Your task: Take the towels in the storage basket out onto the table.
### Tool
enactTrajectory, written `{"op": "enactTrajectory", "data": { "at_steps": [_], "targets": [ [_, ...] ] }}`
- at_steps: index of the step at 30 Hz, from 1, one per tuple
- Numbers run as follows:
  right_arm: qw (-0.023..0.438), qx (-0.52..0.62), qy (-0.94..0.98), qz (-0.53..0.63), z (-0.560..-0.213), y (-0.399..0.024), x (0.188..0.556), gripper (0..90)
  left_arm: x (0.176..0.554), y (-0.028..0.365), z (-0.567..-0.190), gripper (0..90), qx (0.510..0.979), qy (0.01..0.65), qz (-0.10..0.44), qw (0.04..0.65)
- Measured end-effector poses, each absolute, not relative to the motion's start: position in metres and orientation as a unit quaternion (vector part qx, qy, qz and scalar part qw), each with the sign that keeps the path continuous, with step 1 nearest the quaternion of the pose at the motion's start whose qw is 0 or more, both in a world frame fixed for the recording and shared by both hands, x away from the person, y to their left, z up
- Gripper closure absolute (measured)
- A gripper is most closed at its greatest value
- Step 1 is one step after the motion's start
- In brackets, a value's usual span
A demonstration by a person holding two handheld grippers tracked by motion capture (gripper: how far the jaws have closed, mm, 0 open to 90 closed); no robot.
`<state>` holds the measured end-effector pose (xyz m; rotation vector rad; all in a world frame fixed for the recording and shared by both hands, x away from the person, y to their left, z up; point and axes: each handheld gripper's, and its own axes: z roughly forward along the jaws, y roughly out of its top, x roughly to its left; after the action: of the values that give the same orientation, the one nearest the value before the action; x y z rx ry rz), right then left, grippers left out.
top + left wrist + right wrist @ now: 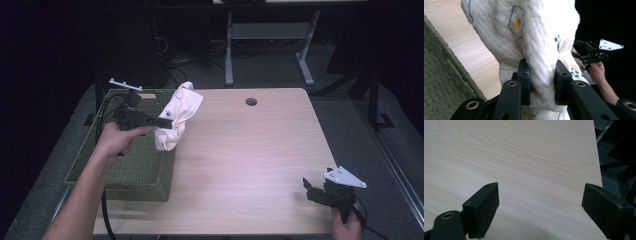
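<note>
My left tool (541,82) pinches the cream printed cloth (534,37), lifted over the basket (127,170) edge; right tool (540,207) gapes above bare tabletop (524,157). No readable writing.

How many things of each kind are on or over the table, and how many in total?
Cream printed cloth, held in the left gripper: 1
Green woven basket: 1
Grippers, the left one and the right gripper, open above the table: 2
Total: 4

Cream quilted cloth (176,117) (small printed motifs) hangs bunched above the basket edge (167,165).
</note>
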<state>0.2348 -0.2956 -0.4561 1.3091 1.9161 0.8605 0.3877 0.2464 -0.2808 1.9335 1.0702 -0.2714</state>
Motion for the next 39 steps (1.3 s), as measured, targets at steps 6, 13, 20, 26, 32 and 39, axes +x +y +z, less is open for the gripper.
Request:
{"op": "enactTrajectory", "data": {
  "at_steps": [6,13,20,26,32,39],
  "targets": [
    [0.327,0.499,0.732,0.329,-0.456,-0.297,0.234,13.9,0.39,0.233,-0.28,71.4,0.78,0.426,-0.113,0.444],
    [0.328,0.498,0.731,0.332,-0.455,-0.296,0.234,13.9,0.393,0.215,-0.281,71.4,0.783,0.418,-0.117,0.446],
    [0.329,0.497,0.731,0.332,-0.455,-0.296,0.234,13.9,0.397,0.197,-0.283,71.3,0.783,0.417,-0.122,0.444],
    [0.327,0.498,0.73,0.335,-0.454,-0.297,0.233,13.9,0.401,0.177,-0.283,71.3,0.791,0.408,-0.125,0.439],
    [0.327,0.499,0.728,0.337,-0.453,-0.297,0.232,13.9,0.404,0.163,-0.288,71.2,0.798,0.397,-0.133,0.433],
    [0.33,0.493,0.731,0.337,-0.453,-0.297,0.232,13.9,0.407,0.144,-0.296,71.2,0.803,0.388,-0.144,0.429]
  ]
}}
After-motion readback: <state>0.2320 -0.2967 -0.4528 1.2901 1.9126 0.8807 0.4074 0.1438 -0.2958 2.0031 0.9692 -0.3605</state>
